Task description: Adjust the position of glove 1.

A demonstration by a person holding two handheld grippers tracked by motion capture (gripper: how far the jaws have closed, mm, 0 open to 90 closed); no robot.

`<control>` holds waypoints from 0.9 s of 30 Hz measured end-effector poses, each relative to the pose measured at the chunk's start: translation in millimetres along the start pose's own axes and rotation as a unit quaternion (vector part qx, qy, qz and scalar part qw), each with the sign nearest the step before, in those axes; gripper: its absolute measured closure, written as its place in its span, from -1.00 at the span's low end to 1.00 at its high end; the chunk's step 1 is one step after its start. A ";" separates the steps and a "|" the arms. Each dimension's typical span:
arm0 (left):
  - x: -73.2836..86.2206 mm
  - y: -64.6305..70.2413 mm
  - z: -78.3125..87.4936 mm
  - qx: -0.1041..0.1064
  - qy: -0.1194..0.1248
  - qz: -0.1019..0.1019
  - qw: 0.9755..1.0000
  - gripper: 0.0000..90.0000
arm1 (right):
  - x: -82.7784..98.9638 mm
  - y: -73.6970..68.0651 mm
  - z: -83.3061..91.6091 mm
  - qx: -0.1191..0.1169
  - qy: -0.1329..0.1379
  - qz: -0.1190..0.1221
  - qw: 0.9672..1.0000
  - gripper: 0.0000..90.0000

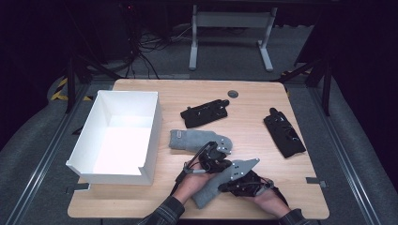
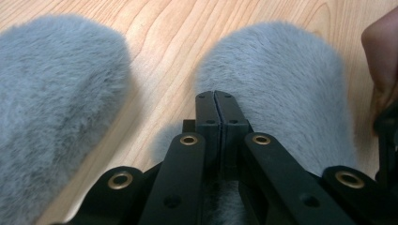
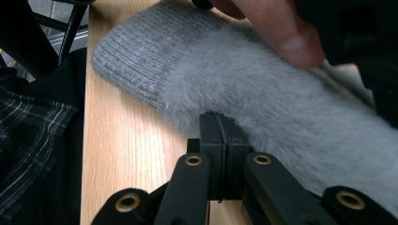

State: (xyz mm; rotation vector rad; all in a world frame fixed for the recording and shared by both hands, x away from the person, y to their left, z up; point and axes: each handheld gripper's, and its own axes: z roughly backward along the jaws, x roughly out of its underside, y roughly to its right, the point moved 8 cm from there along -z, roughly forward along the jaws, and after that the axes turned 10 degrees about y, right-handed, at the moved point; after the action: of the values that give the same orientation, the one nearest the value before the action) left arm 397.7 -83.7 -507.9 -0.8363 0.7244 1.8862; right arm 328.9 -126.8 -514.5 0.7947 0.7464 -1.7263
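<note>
Now pinching near grey mitten (image 1: 210, 190) at table's (image 1: 263, 136) near edge: left gripper (image 2: 216, 101) jaws clamped on its fuzzy end, right gripper (image 3: 218, 123) jaws clamped by knit cuff, probably to lift it flat toward white box (image 1: 89, 140) at left. Second mitten (image 1: 197, 139) lying just beyond.

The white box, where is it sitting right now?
In the high view the white box stands on the table's left side, left of the two grey fuzzy mittens.
</note>
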 end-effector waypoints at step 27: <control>1.4 -73.7 70.9 -0.120 0.033 0.004 0.992 0.21 | 60.6 54.5 107.6 0.168 0.043 -0.082 0.981 -0.22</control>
State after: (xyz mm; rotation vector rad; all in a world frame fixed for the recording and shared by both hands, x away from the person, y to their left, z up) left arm 446.1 0.9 -476.9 -1.0520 0.5459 1.9863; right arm 350.6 -259.7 -505.8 1.0672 0.5978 -2.0097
